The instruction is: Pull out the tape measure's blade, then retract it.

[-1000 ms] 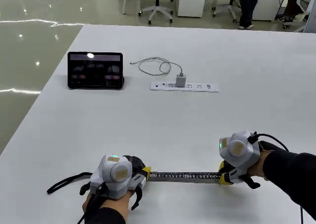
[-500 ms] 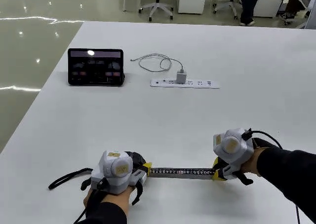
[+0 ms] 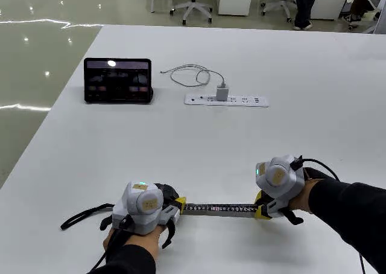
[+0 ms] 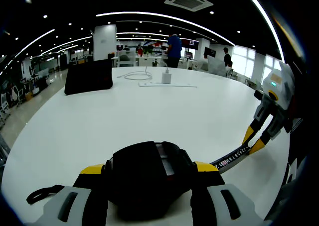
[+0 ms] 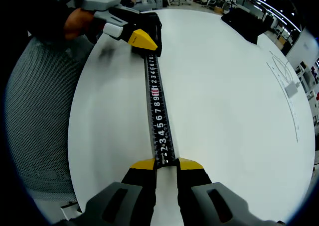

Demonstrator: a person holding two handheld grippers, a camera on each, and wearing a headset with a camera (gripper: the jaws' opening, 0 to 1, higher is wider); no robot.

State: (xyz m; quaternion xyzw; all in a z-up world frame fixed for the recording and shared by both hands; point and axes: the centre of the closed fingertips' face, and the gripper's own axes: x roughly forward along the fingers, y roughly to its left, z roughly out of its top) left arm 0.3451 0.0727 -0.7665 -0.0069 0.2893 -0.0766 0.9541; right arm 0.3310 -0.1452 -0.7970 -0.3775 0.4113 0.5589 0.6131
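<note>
The black tape measure case rests on the white table, and my left gripper is shut on it. In the left gripper view the case sits between the yellow fingertips. The blade lies flat on the table, running right from the case. My right gripper is shut on the blade's end. In the right gripper view the numbered blade runs from my right gripper up to the case and the left gripper. The right gripper also appears in the left gripper view.
A dark tablet stands at the far left. A white power strip with a charger and a looped cable lies behind the middle. A black wrist strap trails left of the case. The table's left edge drops to the floor.
My right gripper has moved left toward the case with the blade's end, and the drawn-out length of blade is shorter. The left gripper and case have stayed put.
</note>
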